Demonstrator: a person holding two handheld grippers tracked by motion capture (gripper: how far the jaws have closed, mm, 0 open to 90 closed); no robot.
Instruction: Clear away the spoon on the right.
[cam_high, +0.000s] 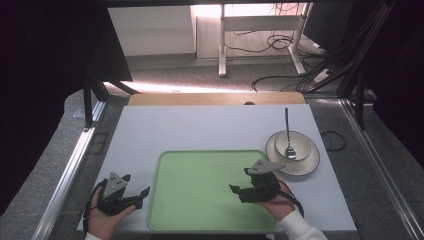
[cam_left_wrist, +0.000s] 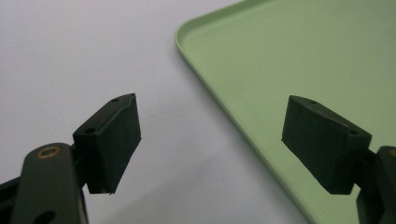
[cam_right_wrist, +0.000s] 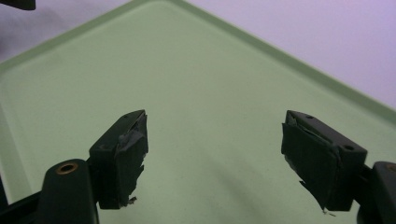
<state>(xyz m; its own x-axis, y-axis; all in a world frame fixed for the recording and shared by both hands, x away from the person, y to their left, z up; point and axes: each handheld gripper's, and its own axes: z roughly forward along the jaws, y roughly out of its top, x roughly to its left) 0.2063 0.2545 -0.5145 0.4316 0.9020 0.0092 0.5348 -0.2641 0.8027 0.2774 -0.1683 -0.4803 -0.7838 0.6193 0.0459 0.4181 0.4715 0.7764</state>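
Right gripper (cam_high: 239, 181) jaws wide apart, empty, over green tray (cam_high: 210, 220); left gripper (cam_high: 136, 189) likewise agape beside tray.

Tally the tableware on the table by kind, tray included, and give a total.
Green tray: 1
Plate: 1
Bowl, on the plate: 1
Spoon, in the bowl: 1
Total: 4

A spoon (cam_high: 288, 136) lies in a bowl (cam_high: 300, 142) on a plate (cam_high: 309, 164), with cables (cam_high: 280, 42) on the floor behind.
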